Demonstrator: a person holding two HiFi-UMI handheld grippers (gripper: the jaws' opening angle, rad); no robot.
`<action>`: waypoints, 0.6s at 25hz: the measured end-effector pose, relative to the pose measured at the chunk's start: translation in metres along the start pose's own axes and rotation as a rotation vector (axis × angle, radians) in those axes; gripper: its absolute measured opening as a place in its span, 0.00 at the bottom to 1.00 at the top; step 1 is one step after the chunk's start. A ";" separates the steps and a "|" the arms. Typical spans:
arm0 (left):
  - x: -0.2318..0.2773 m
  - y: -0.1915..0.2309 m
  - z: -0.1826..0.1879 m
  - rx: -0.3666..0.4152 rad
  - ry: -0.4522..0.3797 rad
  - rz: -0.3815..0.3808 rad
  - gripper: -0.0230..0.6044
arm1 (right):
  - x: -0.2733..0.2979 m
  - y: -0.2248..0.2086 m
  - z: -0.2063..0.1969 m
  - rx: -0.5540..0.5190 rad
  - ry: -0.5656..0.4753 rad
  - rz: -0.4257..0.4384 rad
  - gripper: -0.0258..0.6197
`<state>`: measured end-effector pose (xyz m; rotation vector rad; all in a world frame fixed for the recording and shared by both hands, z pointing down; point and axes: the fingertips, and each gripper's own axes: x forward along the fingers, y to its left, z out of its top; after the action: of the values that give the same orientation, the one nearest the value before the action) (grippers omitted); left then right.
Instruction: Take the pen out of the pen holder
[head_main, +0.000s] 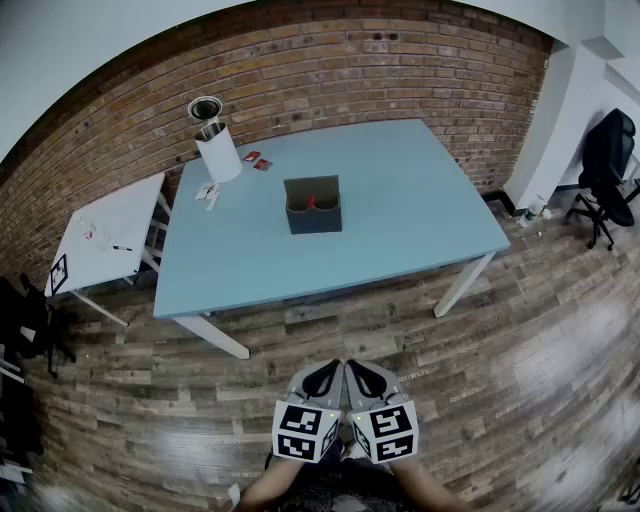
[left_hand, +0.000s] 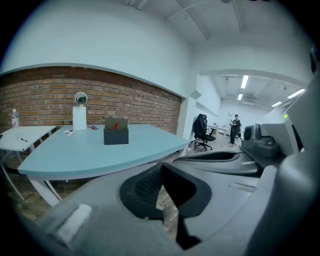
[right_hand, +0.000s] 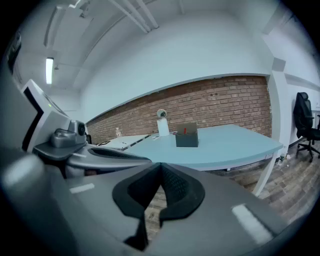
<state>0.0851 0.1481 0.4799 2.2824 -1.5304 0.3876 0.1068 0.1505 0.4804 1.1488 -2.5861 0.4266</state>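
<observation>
Standing well back from the pale blue rectangular bench (head_main: 420, 215), with my left hand-held gripper (head_main: 322, 380) and right hand-held gripper (head_main: 362, 380) both clenched on nothing.

The red pen (head_main: 311, 202) sits low inside the dark grey box-shaped pen holder (head_main: 313, 218) near the middle of the bench, well apart from me, and only a short red end shows above the rim. I judge three risks. If I arrive with jaws shut, I will knock the holder instead of gripping the pen. The holder looks light and unfixed, so a skewed pull could drag or tip it. With so little pen exposed, a shallow pinch may slip off. My two tools also hang just beside each other and could clash as I reach.
</observation>
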 end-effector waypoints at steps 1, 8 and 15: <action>-0.001 0.000 0.000 0.025 0.008 0.025 0.04 | -0.001 0.001 0.000 -0.003 0.002 0.001 0.04; -0.003 -0.004 0.001 0.116 0.033 0.039 0.03 | -0.004 0.000 -0.005 -0.018 0.017 0.007 0.04; 0.004 0.008 -0.004 0.081 0.071 0.060 0.04 | 0.009 -0.002 -0.001 -0.026 0.018 0.019 0.04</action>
<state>0.0791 0.1435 0.4863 2.2611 -1.5779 0.5505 0.1026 0.1438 0.4850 1.1074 -2.5810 0.4039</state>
